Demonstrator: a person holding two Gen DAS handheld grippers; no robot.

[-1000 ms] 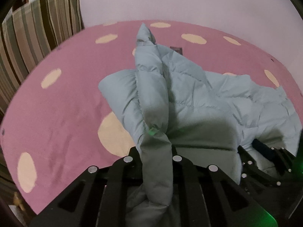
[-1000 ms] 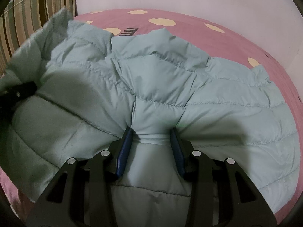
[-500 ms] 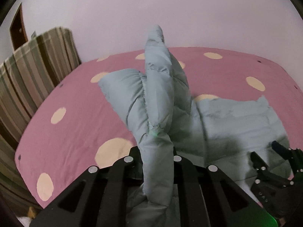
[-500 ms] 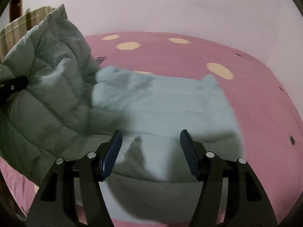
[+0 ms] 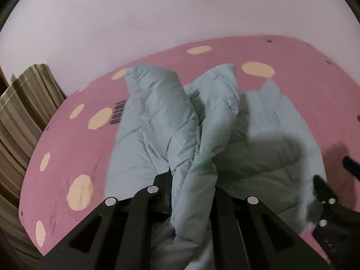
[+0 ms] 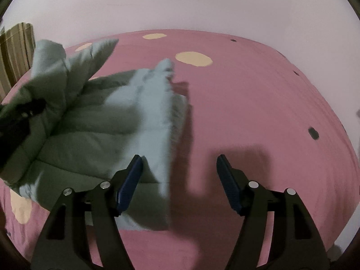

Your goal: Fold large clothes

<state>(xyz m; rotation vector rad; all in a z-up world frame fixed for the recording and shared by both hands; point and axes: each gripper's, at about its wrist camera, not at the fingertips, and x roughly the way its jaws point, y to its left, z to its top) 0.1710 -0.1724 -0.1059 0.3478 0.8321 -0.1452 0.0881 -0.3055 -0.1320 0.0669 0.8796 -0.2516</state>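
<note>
- Between the fingers of the left gripper (image 5: 192, 193): a bunched fold of the pale blue-grey puffer jacket (image 5: 258, 148), pinched tight, the quilted cloth rising out of the grip in two puffy ridges.
- Right gripper (image 6: 178, 183): jaws have just been opening and now stand wide apart; nothing between them, only pink sheet beneath. Blue pads (image 6: 129, 183) visible on the inner faces.
- Jacket: mostly flat on the bed, its right edge just beside the right gripper's left finger; motion-blurred along that edge in the right wrist view.
- Bed: pink sheet (image 6: 258, 112) with cream oval spots; gripper shadows fall on it.
- Left of the bed: striped brown-and-tan fabric (image 5: 24, 117), standing upright.
- Beyond the bed: plain pale wall (image 5: 180, 11).
</note>
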